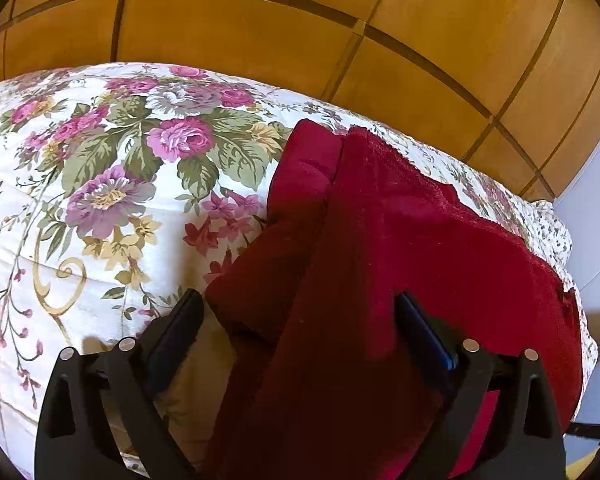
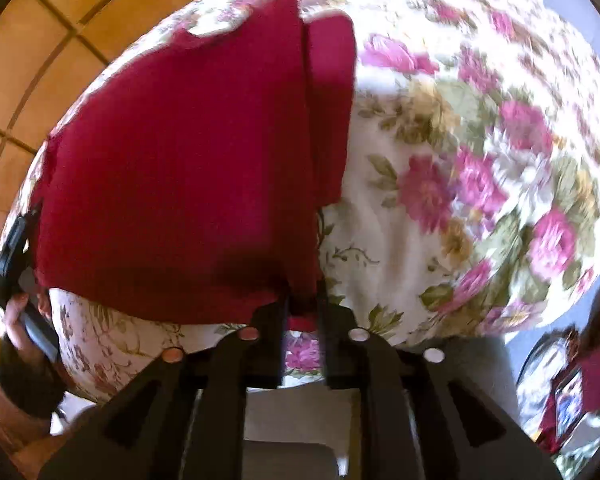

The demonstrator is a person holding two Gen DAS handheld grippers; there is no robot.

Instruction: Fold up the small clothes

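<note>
A dark red fleece garment (image 1: 380, 248) lies on the floral bedspread (image 1: 100, 184), partly folded, with a narrower flap (image 1: 304, 168) along its left side. My left gripper (image 1: 300, 312) is open, its jaws wide apart, with the garment's near edge lying between them. In the right wrist view the same red garment (image 2: 180, 168) lies on the bedspread (image 2: 460, 160). My right gripper (image 2: 302, 294) is shut on the garment's near corner. The view is blurred. The left gripper (image 2: 12, 252) and the hand holding it show at the far left.
A wooden wardrobe with panelled doors (image 1: 300, 32) stands behind the bed. The bed's edge drops off at the right (image 1: 580, 320). Orange floor tiles (image 2: 40, 60) show beyond the bed in the right wrist view.
</note>
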